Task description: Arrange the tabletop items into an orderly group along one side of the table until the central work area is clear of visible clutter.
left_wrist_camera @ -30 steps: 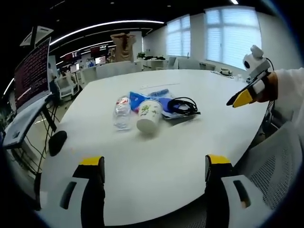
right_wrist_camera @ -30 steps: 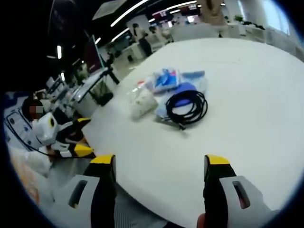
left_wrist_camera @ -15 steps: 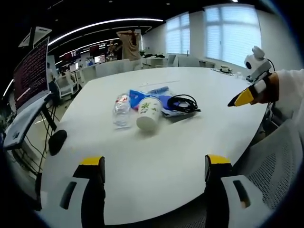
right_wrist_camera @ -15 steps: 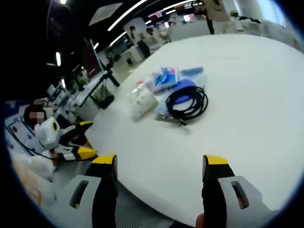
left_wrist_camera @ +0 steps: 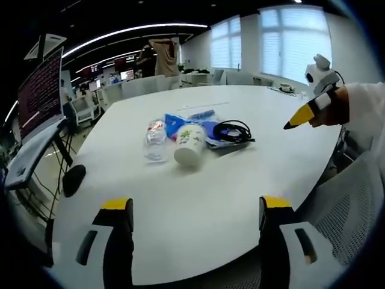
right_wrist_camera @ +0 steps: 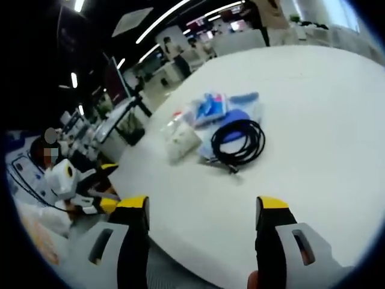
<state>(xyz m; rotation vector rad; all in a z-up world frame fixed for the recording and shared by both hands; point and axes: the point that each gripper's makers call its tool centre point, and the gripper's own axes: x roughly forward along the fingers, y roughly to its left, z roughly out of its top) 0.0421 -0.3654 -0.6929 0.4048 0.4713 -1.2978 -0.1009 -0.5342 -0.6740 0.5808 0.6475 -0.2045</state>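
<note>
A small heap lies mid-table on the white table (left_wrist_camera: 198, 198): a clear plastic bottle (left_wrist_camera: 154, 140) on its side, a toppled paper cup (left_wrist_camera: 189, 143), blue packets (left_wrist_camera: 180, 120) and a coiled black cable (left_wrist_camera: 231, 132). The same cable (right_wrist_camera: 237, 141), cup (right_wrist_camera: 180, 137) and blue packets (right_wrist_camera: 210, 107) appear in the right gripper view. My left gripper (left_wrist_camera: 190, 212) stands open at the near table edge, well short of the heap. My right gripper (right_wrist_camera: 201, 208) is open too, over the table edge, apart from the cable; it also shows at the right (left_wrist_camera: 299, 117) in the left gripper view.
A monitor on a stand (left_wrist_camera: 39, 96) and a black mouse-like object (left_wrist_camera: 72, 179) sit off the table's left. A mesh chair (left_wrist_camera: 355, 211) is at the right. A person (left_wrist_camera: 161, 55) stands at the far end. Broad bare tabletop surrounds the heap.
The right gripper has lifted and edged slightly toward the heap; its view shifted a little. The far person has moved. The items have stayed put.
</note>
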